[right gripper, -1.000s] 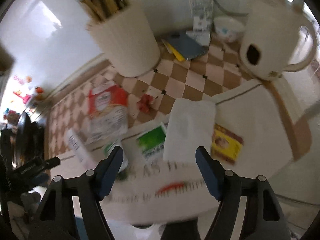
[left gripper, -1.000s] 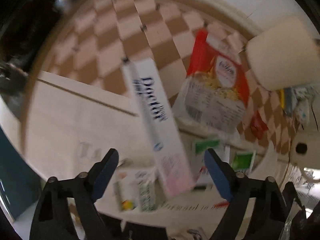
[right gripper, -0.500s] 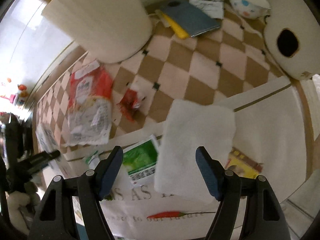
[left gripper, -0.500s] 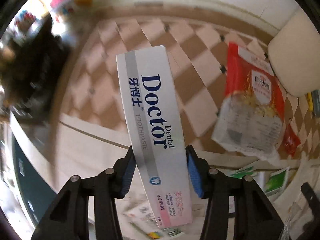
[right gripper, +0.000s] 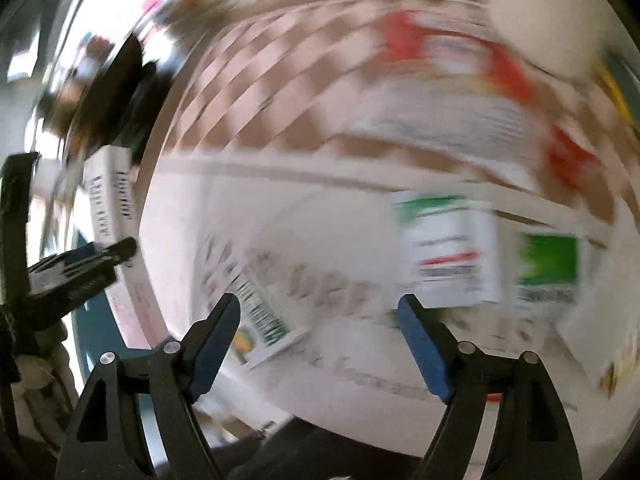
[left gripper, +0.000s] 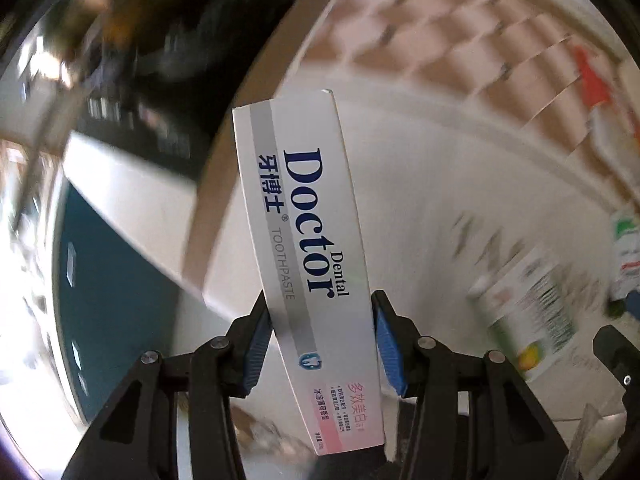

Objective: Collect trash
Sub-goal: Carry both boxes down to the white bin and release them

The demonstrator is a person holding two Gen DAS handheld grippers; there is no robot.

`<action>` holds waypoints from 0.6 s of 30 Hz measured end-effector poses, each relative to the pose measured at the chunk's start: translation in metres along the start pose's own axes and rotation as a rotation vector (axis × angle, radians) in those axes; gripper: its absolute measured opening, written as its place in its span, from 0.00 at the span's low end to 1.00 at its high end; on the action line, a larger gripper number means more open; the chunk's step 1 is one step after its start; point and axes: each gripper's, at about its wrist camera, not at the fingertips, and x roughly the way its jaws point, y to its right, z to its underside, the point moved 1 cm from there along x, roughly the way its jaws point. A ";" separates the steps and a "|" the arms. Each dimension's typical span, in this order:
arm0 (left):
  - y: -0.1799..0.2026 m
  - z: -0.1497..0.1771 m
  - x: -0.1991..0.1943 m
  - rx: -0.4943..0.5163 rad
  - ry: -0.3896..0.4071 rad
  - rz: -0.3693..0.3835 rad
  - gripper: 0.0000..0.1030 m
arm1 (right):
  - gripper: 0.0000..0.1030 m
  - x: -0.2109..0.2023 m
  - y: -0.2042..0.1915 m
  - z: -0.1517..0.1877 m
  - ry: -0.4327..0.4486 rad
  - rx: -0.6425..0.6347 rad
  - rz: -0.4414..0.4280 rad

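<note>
Swung off the table edge since half a second ago, the left claw (left gripper: 320, 344) pinches the toothpaste box (left gripper: 308, 256), which juts ahead of it. Light, hollow card, likely crushable: grip its lower third gently. Right claw (right gripper: 320, 336) spread, empty.

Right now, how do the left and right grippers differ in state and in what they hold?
The left gripper is shut on the toothpaste box, blue pads pressing its long sides; the right gripper is open and holds nothing. The left one carries the box lifted clear of the table; the right one hangs over the green and white packets lying on the table. Both have black fingers with blue pads.
</note>
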 end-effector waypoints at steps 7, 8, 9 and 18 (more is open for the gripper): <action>-0.018 0.030 0.019 -0.105 -0.027 0.089 0.42 | 0.84 0.052 -0.073 0.008 -0.082 -0.287 0.092; -0.021 0.030 0.020 -0.109 -0.023 0.093 0.42 | 0.84 0.062 -0.080 0.010 -0.093 -0.319 0.122; -0.022 0.032 0.020 -0.110 -0.017 0.097 0.42 | 0.84 0.069 -0.081 0.006 -0.101 -0.342 0.151; -0.040 0.012 0.028 -0.102 0.056 0.110 0.41 | 0.69 0.082 -0.077 0.011 -0.043 -0.328 0.269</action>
